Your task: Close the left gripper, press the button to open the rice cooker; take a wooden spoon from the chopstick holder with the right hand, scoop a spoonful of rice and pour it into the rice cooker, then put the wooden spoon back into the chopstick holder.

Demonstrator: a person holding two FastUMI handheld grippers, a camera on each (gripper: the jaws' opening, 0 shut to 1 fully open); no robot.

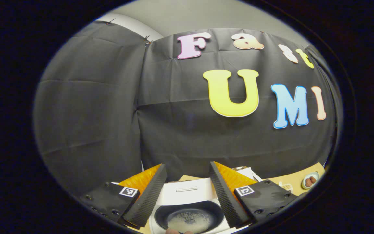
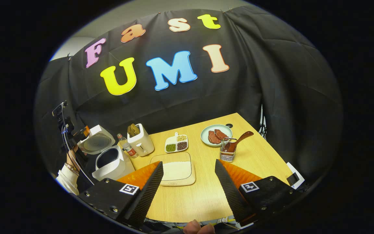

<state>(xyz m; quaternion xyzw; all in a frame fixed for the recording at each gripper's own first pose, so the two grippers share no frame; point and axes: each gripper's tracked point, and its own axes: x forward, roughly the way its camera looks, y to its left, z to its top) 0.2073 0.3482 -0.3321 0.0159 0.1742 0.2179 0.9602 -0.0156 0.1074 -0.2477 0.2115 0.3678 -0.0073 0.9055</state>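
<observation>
The white rice cooker [image 1: 187, 191] lies below my open left gripper [image 1: 187, 169]. Its lid is up, and rice [image 1: 188, 222] lies at the bottom of the dark inner pot. In the right gripper view the cooker [image 2: 109, 162] stands at the table's left edge with its lid [image 2: 96, 141] raised. A hand holds the left gripper [image 2: 73, 130] above it. The wooden spoon [image 2: 239, 138] leans in the wire chopstick holder [image 2: 227, 152]. My right gripper [image 2: 188, 164] is open and holds nothing. It hovers over the near side of the table, in front of the tray of rice [image 2: 176, 170].
On the wooden table [image 2: 200, 195] behind the tray stand a toaster [image 2: 140, 139], a small bottle [image 2: 127, 146], a divided dish of beans [image 2: 176, 143] and a plate of meat [image 2: 214, 135]. A white object [image 2: 295, 177] sits at the right edge. A sleeve [image 2: 68, 178] shows beside the cooker.
</observation>
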